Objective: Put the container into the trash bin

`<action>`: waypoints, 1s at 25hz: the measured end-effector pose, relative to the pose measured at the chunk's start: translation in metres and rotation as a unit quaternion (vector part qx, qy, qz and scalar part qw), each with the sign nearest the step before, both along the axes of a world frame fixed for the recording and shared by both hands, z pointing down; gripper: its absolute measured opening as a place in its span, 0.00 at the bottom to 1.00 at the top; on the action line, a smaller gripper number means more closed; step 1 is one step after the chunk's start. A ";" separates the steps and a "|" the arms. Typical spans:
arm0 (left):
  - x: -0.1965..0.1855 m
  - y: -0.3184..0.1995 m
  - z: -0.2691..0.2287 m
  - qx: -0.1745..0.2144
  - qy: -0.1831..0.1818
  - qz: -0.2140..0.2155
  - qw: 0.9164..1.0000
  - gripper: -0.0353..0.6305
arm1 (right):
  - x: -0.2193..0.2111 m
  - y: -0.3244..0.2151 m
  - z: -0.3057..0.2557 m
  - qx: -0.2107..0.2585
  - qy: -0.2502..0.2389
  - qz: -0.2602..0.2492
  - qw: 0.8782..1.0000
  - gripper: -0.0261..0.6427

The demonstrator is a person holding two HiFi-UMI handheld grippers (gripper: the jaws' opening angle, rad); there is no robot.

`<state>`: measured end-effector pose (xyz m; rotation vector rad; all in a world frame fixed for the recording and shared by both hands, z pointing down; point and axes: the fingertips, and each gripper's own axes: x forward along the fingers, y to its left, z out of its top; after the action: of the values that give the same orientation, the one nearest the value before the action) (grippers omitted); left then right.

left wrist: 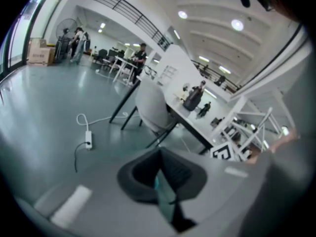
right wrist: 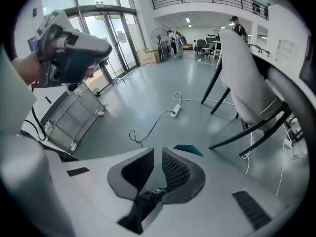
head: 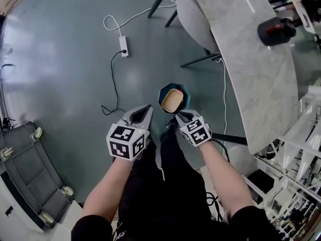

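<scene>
Tan container [head: 171, 101] is already down inside the teal bin [head: 184, 90] on the floor and fills most of the opening. So imo the drop itself is done and what's left is just backing off. The container looks empty from above, tho I can't see its bottom well. Nothing else shows in the bin besides it.

Right gripper [head: 180, 115] hangs just beside the bin's near rim, jaws a little apart w/ only bare floor between them, nothing held. Left gripper [head: 146, 109] is near the bin too, off to the left, tips pressed together and empty. The teal sliver behind its tips is prob the bin seen thru the gap.

To finish clean, pull both grippers up and away w/o clipping the rim — I'd guess the bin is light and would tip or slide easily. It's also worth a quick look to confirm the container isn't hanging over the edge.

Farther out there's a power strip [head: 123, 46] w/ its cable on the floor, a chair [head: 193, 14] and a marble table [head: 251, 59].
</scene>
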<state>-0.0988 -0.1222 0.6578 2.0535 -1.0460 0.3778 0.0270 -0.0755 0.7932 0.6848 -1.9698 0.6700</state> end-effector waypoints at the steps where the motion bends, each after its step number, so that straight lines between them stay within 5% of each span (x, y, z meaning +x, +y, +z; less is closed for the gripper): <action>1: -0.003 0.004 -0.014 0.007 -0.002 0.005 1.000 0.07 | 0.000 0.002 -0.019 0.009 -0.006 0.001 1.000 0.11; 7: -0.024 0.001 -0.080 0.064 -0.006 0.017 0.998 0.07 | 0.014 -0.018 -0.121 0.089 -0.005 0.027 0.996 0.08; 16: -0.037 0.007 -0.168 0.123 -0.004 -0.007 0.992 0.07 | 0.016 -0.007 -0.245 0.160 -0.066 0.067 0.983 0.06; 25: -0.020 0.014 -0.222 0.163 -0.071 0.028 0.984 0.07 | 0.029 -0.020 -0.339 0.228 -0.167 0.091 0.955 0.03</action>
<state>-0.1189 -0.1085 0.4357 2.3786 -1.2017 0.4087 0.0562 -0.0955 0.4541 1.1016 -2.4309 0.4590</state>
